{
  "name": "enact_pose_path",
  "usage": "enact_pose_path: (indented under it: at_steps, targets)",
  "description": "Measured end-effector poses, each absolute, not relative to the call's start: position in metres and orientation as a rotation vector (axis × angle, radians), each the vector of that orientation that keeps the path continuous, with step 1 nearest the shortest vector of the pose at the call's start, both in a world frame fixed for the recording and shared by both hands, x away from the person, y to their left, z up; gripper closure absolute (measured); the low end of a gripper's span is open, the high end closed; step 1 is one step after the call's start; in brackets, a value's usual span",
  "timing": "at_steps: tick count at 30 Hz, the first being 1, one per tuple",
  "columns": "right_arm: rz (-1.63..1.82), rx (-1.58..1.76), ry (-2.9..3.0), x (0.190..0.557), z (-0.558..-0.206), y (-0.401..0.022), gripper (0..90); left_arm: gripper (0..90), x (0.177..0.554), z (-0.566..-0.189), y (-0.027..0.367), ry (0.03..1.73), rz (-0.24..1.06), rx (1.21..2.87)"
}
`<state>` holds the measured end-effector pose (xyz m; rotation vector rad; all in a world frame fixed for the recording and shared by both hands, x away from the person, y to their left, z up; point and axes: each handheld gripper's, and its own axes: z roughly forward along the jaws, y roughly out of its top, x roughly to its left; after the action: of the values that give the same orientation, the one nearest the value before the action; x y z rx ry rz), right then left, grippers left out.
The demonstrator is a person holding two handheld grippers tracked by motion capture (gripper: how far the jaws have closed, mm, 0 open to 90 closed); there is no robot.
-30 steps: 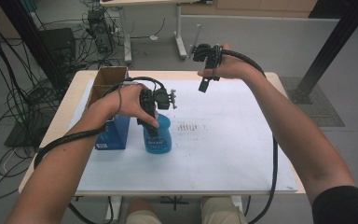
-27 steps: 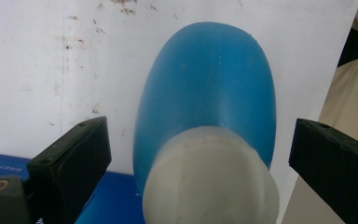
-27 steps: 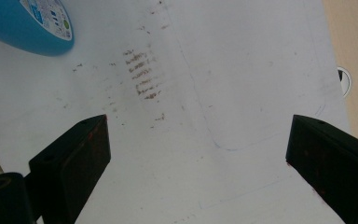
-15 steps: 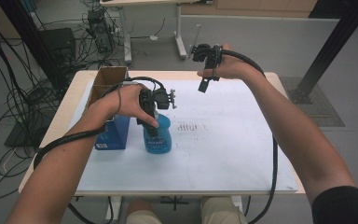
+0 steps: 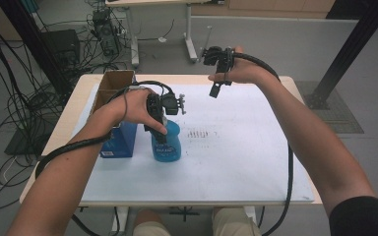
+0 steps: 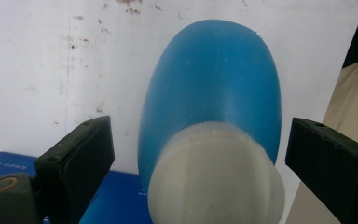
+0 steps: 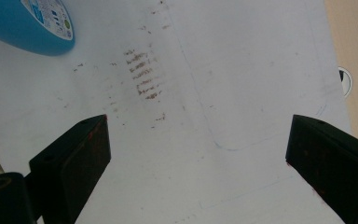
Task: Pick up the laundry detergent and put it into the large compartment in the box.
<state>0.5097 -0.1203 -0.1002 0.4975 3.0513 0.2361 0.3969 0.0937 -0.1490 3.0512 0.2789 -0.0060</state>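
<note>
Left gripper [image 5: 158, 129], seen in the high view, hangs pointing down over the squat blue plastic bottle with a white cap [image 5: 167, 143], which stands upright on the white sheet covering the table [image 5: 236, 162], just beside a dark blue rectangular box [image 5: 120, 141]; an open brown cardboard box [image 5: 112, 84] sits behind these at the table's left edge. The right gripper [image 5: 216, 88] is held aloft near the table's far edge, well apart from the bottle. In the left gripper view, the black jaws stand wide on either side of the bottle's white cap [image 6: 216, 175], with a gap on each side; they have just been closing slightly, the cap between them but not pressed. In the right gripper view, the jaws are spread wide with nothing between them, above the stained sheet [image 7: 242, 84], with the bottle's base [image 7: 32, 25] at upper left.
</note>
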Motion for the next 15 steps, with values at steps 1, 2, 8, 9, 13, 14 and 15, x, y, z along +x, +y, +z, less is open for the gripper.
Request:
enact_pose_path:
  at_steps: [1,2,8,9,13,14,15]
  targets:
    - [0.237,0.498,3.052,0.5097,-0.1003,-0.1201,6.3,9.1,0.3969,-0.149,0.0937,0.279,-0.006,3.051]
    - [0.231,0.495,3.053,0.5099,-0.0999,-0.1193,6.3,9.8,0.3969,-0.1493,0.0938,0.28,-0.006,3.053]
    - [0.22,0.503,3.054,0.5102,-0.1003,-0.118,6.4,11.8,0.3968,-0.1499,0.0943,0.277,-0.006,3.05]
    - [0.224,0.5,3.052,0.51,-0.1004,-0.1186,6.3,12.7,0.3968,-0.1502,0.0944,0.277,-0.005,3.051]
    - [0.234,0.502,3.052,0.5099,-0.1006,-0.1198,6.4,15.1,0.3963,-0.1508,0.0943,0.271,0.0,3.052]
    - [0.231,0.503,3.051,0.5099,-0.1006,-0.1196,6.4,15.1,0.3963,-0.1509,0.0943,0.27,0.001,3.052]
    - [0.228,0.504,3.052,0.5101,-0.1005,-0.1194,6.4,15.2,0.3962,-0.1509,0.0941,0.27,0.001,3.052]
